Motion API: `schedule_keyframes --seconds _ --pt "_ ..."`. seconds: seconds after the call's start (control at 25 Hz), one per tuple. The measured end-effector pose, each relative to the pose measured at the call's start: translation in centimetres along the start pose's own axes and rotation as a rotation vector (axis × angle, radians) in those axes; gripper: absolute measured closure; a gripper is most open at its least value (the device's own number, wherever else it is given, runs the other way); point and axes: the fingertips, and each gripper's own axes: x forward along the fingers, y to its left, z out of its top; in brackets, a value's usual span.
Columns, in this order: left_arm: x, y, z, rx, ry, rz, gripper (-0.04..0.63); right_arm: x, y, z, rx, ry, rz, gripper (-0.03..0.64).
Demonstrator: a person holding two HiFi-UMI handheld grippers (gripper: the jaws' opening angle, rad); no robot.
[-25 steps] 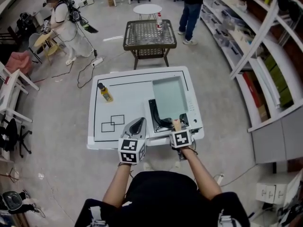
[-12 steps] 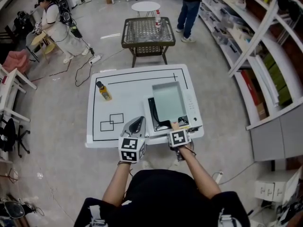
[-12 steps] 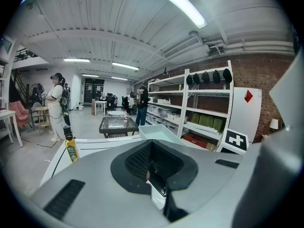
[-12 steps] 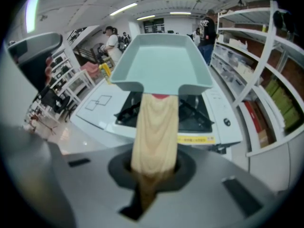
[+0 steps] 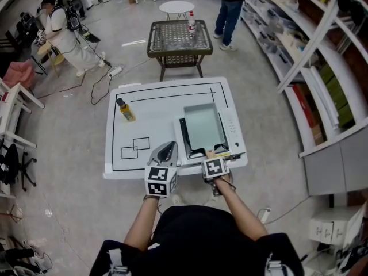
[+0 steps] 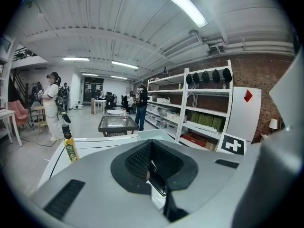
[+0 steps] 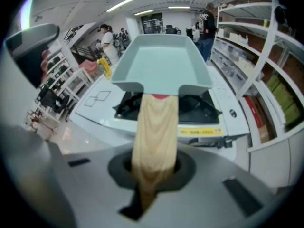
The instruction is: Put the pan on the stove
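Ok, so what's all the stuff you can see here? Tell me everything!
table: one, white, before the person
stove: one, black and white, table's right side
pan: one, pale green, over the stove
bottle: one, yellow, table's left side
side table: one, dark, beyond the white table
round table: one, white, farther back
shelves: white, along the right
seated person: one, white top, far left
standing person: one, dark clothes, far back
left gripper: one, grey, shut, empty
right gripper: one, grey, shut on the pan's wooden handle
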Motion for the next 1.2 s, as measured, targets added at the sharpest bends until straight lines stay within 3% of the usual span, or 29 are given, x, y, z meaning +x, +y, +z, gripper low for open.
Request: schedule_keyframes --seconds 0.72,1.2 --pt "-0.1 -0.7 0.4 0.029 -0.006 0.002 0.571 0.5 0.9 -0.4 0.016 0.017 -0.017 0.572" --pt "0.0 -1.3 -0.2 0.025 0.008 -0.008 0.571 -0.8 2.1 1.0 0.087 -0.043 0.075 0.532"
